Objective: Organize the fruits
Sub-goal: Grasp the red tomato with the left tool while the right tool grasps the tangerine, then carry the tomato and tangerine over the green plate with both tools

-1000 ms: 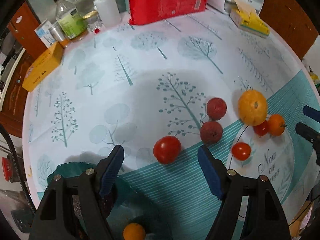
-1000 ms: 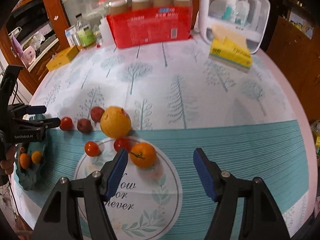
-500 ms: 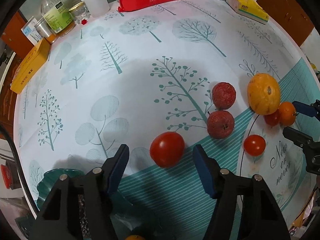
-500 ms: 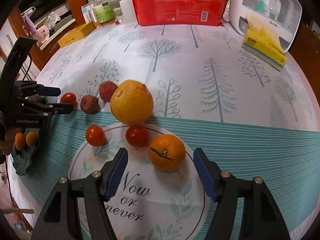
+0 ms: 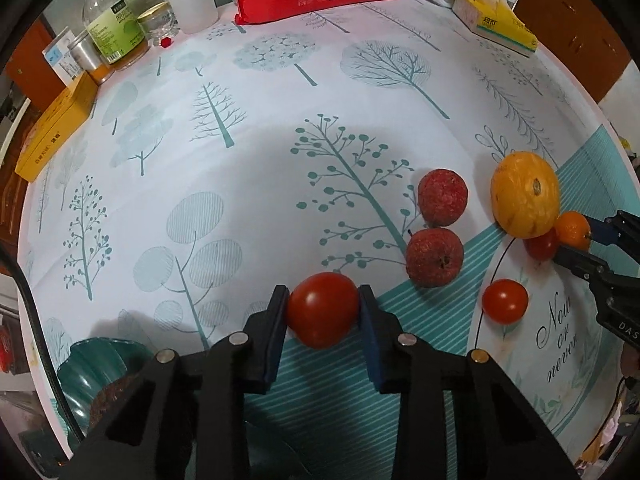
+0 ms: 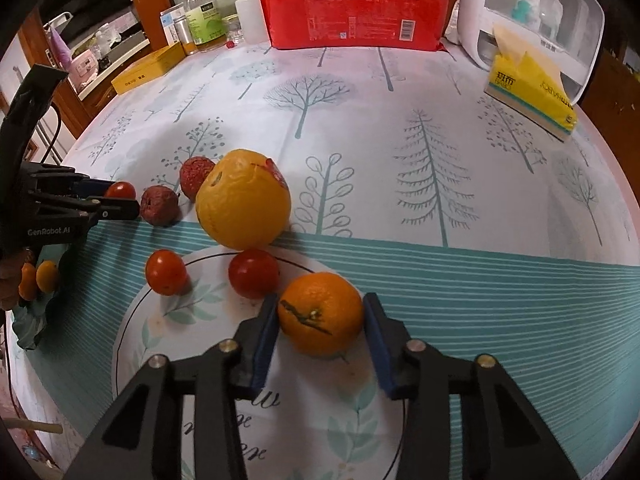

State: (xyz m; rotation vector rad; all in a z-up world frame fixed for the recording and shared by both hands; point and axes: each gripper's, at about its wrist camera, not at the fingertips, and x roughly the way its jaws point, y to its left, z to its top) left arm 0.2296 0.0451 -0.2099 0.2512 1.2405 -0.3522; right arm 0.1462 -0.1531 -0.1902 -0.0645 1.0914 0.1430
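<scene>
The left hand-held gripper [image 5: 323, 310] has just closed its jaws onto a red tomato [image 5: 322, 309]; both blue pads press its sides, and the tomato sits on the worktop [image 5: 256, 128] at the edge of the teal striped band. Below and to the left, the rim of a dark green bowl [image 5: 94, 354] shows beside the gripper's frame.

The right hand-held gripper [image 6: 321, 320] has likewise just been closing, and its pads now touch a small orange [image 6: 321, 313] on either side, on the cloth's round printed medallion. Just past the orange lies a second tomato [image 6: 253, 272], and to the left of that a third tomato [image 6: 165, 272]. Behind them a large yellow-orange citrus fruit [image 6: 244, 199] rests on the border of the teal band, with two dull red, rough-skinned fruits [image 6: 159, 205] just to its left.

Farther back stand a yellow tissue pack [image 6: 530, 92], a red package of paper cups [image 6: 356, 10], a green-labelled bottle [image 6: 203, 18] and a flat yellow box [image 6: 148, 68].
</scene>
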